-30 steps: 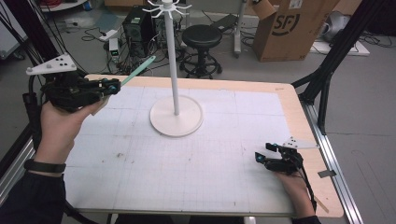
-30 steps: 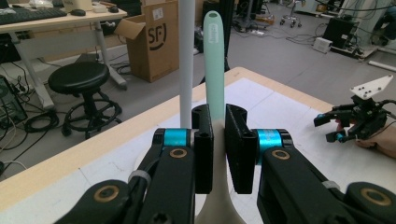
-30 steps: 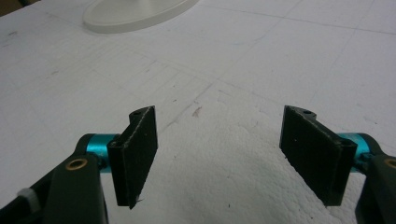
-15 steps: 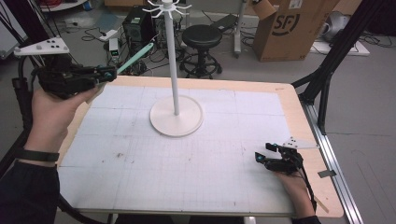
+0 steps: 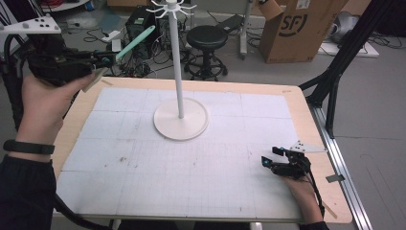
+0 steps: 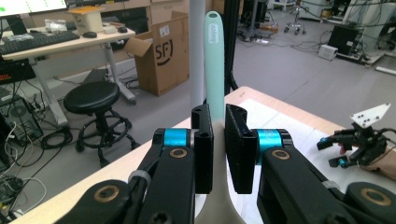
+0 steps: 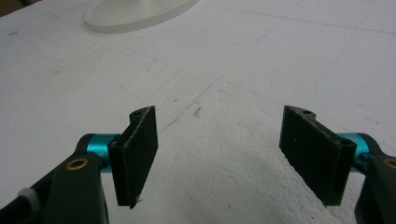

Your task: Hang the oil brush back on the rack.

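A white hanging stand [image 5: 178, 72] with a ring of hooks [image 5: 171, 7] at its top rises from a round base [image 5: 181, 120] at mid-table. My left gripper [image 5: 104, 60] is held high over the table's far left corner, shut on a utensil with a mint-green handle [image 5: 135, 42] that points up and right toward the hooks. In the left gripper view the handle [image 6: 214, 60] stands straight up between the closed jaws of that gripper [image 6: 218, 140], in front of the stand's pole [image 6: 196, 46]. My right gripper [image 5: 268, 158] rests open on the mat at the near right, nothing between its jaws [image 7: 224, 140].
A white gridded mat [image 5: 191, 167] covers the wooden table. Behind the table stand a black stool [image 5: 206, 38] and a cardboard box [image 5: 292, 28]. A black frame leg [image 5: 335, 81] slants by the right edge. The stand's base [image 7: 135, 11] lies ahead of the right gripper.
My left gripper has lifted and drawn back to the left with the utensil, whose handle now points higher toward the hooks. The right gripper has stayed put.
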The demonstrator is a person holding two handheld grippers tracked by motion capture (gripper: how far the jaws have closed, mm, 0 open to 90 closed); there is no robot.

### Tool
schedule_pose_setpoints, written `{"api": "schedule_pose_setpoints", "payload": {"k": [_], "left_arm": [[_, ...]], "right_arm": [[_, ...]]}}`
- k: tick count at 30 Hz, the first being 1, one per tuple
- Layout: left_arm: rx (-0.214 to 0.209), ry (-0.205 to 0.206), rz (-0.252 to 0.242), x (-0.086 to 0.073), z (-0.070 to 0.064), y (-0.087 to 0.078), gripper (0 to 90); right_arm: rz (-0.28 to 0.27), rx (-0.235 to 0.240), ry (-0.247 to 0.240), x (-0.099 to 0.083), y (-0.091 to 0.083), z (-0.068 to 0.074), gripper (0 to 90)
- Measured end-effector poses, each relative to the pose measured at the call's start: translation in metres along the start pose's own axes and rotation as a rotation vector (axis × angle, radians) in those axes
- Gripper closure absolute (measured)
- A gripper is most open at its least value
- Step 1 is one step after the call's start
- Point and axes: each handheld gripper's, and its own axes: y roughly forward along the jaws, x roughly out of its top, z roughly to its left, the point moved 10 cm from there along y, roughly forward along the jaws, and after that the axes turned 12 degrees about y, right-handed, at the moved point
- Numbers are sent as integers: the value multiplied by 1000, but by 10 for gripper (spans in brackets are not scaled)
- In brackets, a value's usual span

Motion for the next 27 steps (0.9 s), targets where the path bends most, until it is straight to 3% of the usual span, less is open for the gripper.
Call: {"api": "schedule_pose_setpoints", "payload": {"k": [27], "left_arm": [[1, 7, -15, 17, 1, 3, 822]], "right_arm": [[2, 0, -2, 0, 0, 0, 276]]}}
